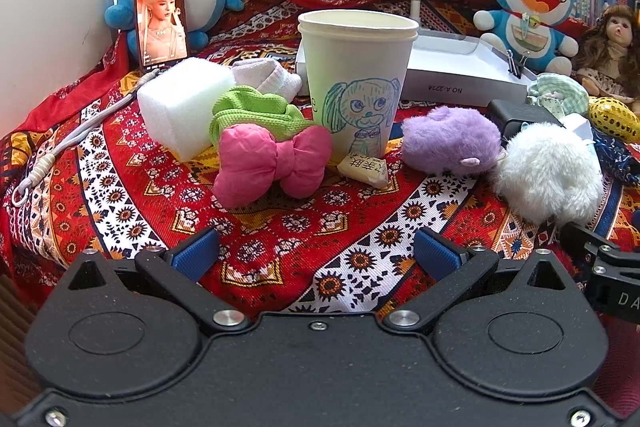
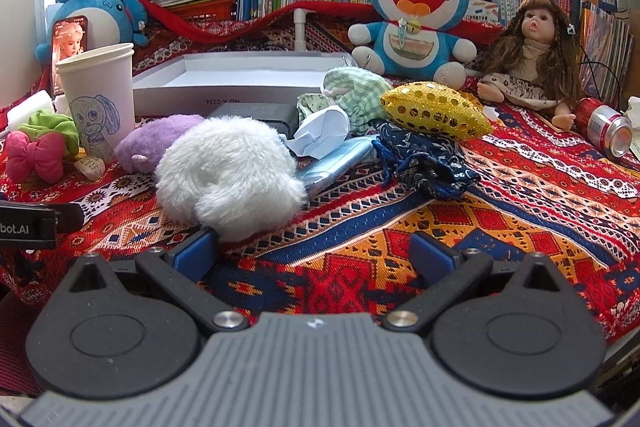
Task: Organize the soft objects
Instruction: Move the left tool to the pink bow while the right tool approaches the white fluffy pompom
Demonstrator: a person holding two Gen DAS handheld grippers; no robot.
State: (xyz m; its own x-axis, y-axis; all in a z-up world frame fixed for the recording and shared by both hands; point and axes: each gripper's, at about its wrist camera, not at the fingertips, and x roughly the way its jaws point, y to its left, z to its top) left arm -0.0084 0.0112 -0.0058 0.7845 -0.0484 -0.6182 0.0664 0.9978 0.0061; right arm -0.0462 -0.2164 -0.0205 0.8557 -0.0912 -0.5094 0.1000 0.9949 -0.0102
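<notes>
Soft things lie on a red patterned cloth (image 1: 280, 251). In the left wrist view a pink bow (image 1: 268, 163), a green scrunchie (image 1: 252, 115), a white sponge block (image 1: 184, 107), a purple plush (image 1: 448, 139) and a white fluffy plush (image 1: 548, 175) surround a paper cup (image 1: 356, 75). My left gripper (image 1: 316, 253) is open and empty, just short of the bow. My right gripper (image 2: 314, 251) is open and empty; its left finger (image 2: 196, 253) is right by the white plush (image 2: 228, 175). A gold sequin cushion (image 2: 436, 111) and a dark blue pouch (image 2: 424, 159) lie beyond.
A white shallow box (image 2: 240, 83) stands behind the pile. A Doraemon plush (image 2: 416, 15), a doll (image 2: 528, 55), a blue plush with a phone (image 1: 162, 15) and bookshelves line the back. A red can (image 2: 604, 127) lies at right. The left gripper's edge (image 2: 28, 223) shows at left.
</notes>
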